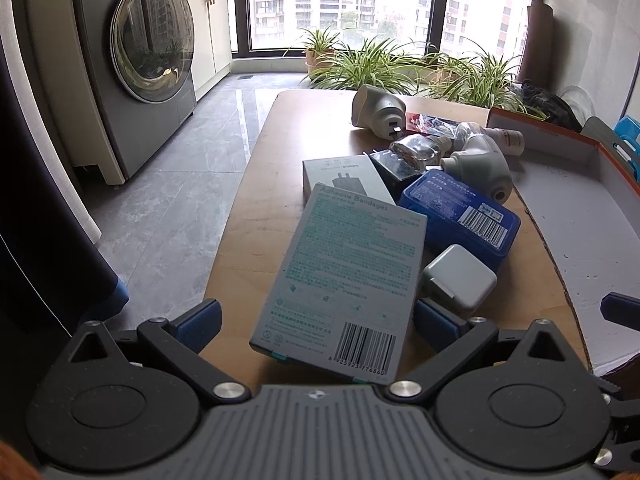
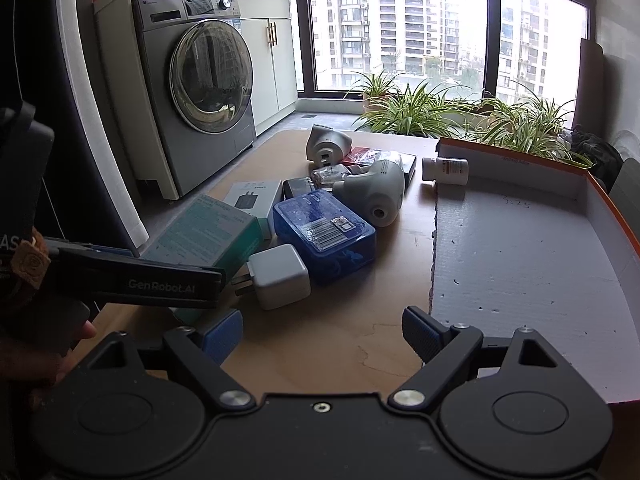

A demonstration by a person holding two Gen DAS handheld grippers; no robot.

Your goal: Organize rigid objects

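Left gripper jaws spread around bandage box, blue case beside

From my left wrist view, the bandage box hides most of the charger box behind it, and its near edge dips behind the left tool. The small print is too fine to read. The orange-rimmed tray runs off the right edge. From the right wrist view, the left tool's body covers the bandage box's near corner.
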